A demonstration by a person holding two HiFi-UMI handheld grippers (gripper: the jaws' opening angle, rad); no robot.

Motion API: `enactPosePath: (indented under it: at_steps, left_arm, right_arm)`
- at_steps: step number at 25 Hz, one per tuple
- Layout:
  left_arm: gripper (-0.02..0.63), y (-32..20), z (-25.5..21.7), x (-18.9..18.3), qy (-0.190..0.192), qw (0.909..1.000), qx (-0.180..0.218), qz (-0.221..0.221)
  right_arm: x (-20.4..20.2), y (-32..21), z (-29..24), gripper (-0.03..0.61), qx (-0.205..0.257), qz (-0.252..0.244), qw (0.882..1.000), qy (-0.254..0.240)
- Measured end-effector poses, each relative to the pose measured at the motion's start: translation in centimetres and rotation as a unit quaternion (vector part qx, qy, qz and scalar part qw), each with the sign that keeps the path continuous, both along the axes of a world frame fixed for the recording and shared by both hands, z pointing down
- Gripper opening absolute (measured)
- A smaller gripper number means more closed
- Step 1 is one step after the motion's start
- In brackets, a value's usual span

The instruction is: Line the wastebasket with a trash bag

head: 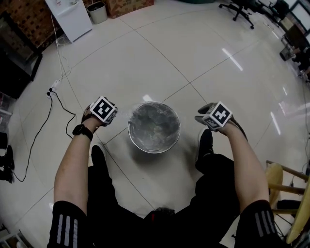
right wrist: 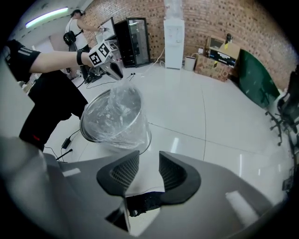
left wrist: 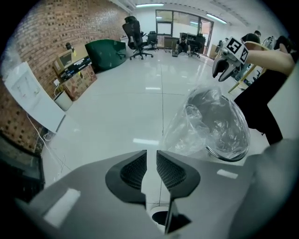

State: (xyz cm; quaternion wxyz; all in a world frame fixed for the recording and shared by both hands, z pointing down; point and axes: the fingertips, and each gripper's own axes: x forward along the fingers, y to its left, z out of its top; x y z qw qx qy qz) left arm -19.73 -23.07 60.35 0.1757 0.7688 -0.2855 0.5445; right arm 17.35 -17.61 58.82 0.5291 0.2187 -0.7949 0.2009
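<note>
A round metal wastebasket (head: 131,134) stands on the white tiled floor between the person's feet, lined with a clear trash bag (head: 154,125). The bag's edge hangs crumpled over the rim (left wrist: 186,133) and down the outer wall (right wrist: 125,133). My left gripper (head: 100,116) hovers just left of the basket, my right gripper (head: 212,121) just right of it, both pointing steeply down. The left gripper (left wrist: 151,164) shows a narrow gap between its pads, with nothing in it. On the right gripper (right wrist: 148,169) the gap is wider, and also empty. Neither touches the bag.
A black cable (head: 44,130) trails across the floor at left. A white cabinet (head: 70,17) and a small bin (head: 98,11) stand at the far wall. A wooden stool (head: 285,190) is at right. An office chair (head: 240,9) is in the far distance.
</note>
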Motion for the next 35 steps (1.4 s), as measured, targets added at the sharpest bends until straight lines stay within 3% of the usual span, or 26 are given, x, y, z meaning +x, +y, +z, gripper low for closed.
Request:
enactPosePath:
  at_steps: [3,5,8,10,13,16,20,23,26,28,31,33,35]
  left_arm:
    - [0.084,0.6,-1.4,-0.3,0.012,0.9999,0.005,0.003]
    - [0.102,1.6,-1.3,0.1,0.015,0.9999,-0.006,0.004]
    - [0.115,3.1,-1.7,0.5,-0.014,0.9991,-0.003,0.041]
    - [0.115,3.3,-3.2,0.2,-0.036,0.9973,0.020,0.060]
    - [0.135,3.8,-5.8,1.1,-0.022,0.9960,0.050,0.071]
    - [0.141,4.3,-5.9,1.4,-0.022,0.9958,0.049,0.075]
    - [0.149,4.5,-5.2,-0.3,-0.060,0.9934,0.045,0.086]
    - [0.147,5.8,-6.4,1.3,-0.034,0.9922,0.043,0.112]
    - [0.147,7.4,-8.4,4.5,-0.009,0.9845,0.053,0.167]
    - [0.147,8.6,-9.6,6.4,0.006,0.9782,0.058,0.200]
    - [0.147,11.7,-9.4,9.5,0.019,0.9641,0.041,0.262]
    - [0.147,14.4,-8.2,11.4,0.022,0.9491,0.008,0.314]
    - [0.155,16.9,-7.0,13.3,0.027,0.9301,-0.032,0.365]
  right_arm:
    - [-1.5,0.2,-2.8,0.163,0.033,-0.035,0.999,0.003]
    - [-4.9,1.9,-4.6,0.163,0.060,-0.120,0.991,-0.003]
    - [-11.3,7.2,-5.7,0.163,0.069,-0.281,0.957,-0.032]
    - [-13.8,9.9,-4.5,0.163,0.061,-0.357,0.932,-0.010]
    - [-15.0,12.0,-1.8,0.163,0.040,-0.418,0.907,0.029]
    - [-15.0,13.6,0.1,0.163,0.006,-0.453,0.891,0.037]
    - [-14.8,13.6,1.5,0.163,-0.012,-0.460,0.886,0.052]
    - [-14.3,13.9,1.7,0.131,-0.033,-0.461,0.885,0.056]
    - [-13.5,14.0,1.6,0.006,-0.046,-0.460,0.884,0.060]
    - [-13.2,13.7,1.1,0.006,-0.048,-0.453,0.889,0.052]
    - [-13.1,13.1,-0.1,0.006,-0.033,-0.440,0.896,0.037]
    - [-13.1,12.7,-0.9,0.126,-0.025,-0.434,0.900,0.032]
    - [-13.3,12.5,-1.4,0.139,-0.025,-0.433,0.901,0.028]
